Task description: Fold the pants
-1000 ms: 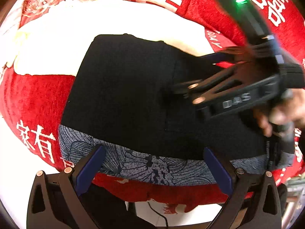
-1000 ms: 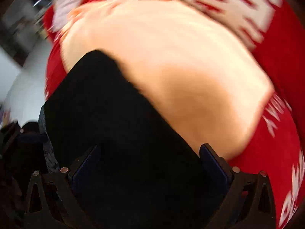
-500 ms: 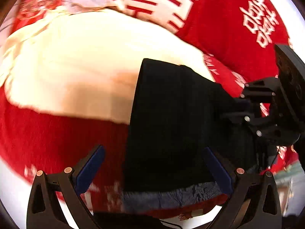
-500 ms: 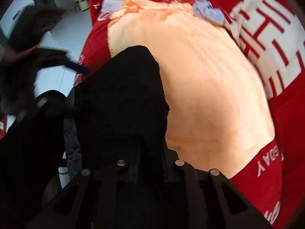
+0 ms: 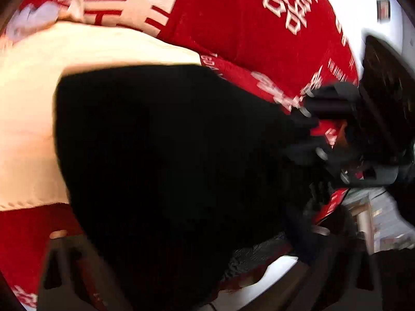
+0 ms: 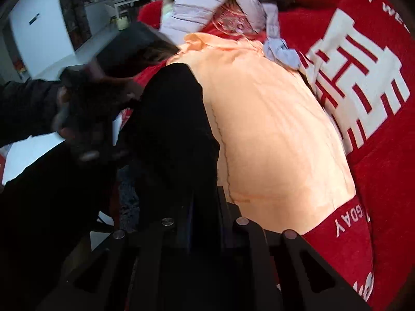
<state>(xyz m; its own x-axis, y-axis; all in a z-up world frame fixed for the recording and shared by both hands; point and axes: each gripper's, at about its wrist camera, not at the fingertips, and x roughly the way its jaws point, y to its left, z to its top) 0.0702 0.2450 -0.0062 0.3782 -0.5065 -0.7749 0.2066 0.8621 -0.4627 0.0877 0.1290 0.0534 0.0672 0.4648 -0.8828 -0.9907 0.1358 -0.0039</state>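
Observation:
The black pants [image 5: 168, 160] lie on the bed, over a peach cloth [image 5: 28, 119] and the red bedspread [image 5: 233, 26]. In the right wrist view the pants [image 6: 176, 129] run as a dark strip away from my right gripper [image 6: 203, 207], whose jaws are closed on the fabric's near end. The right gripper also shows in the left wrist view [image 5: 319, 140], at the pants' right edge. My left gripper's own view is blurred; the black fabric covers the space between its fingers, so their state is unclear. It shows in the right wrist view [image 6: 103, 103], at the pants' left side.
A lilac padded jacket [image 6: 207, 2] and grey clothes lie at the far end of the bed. The peach cloth [image 6: 272, 129] spreads right of the pants. A patterned grey cloth [image 5: 259, 254] lies under the pants' near edge. White floor and furniture stand beyond the bed's left edge.
My right gripper went from open to shut on the pants. The left gripper moved in over the fabric, which now fills its view; its blue pads no longer show.

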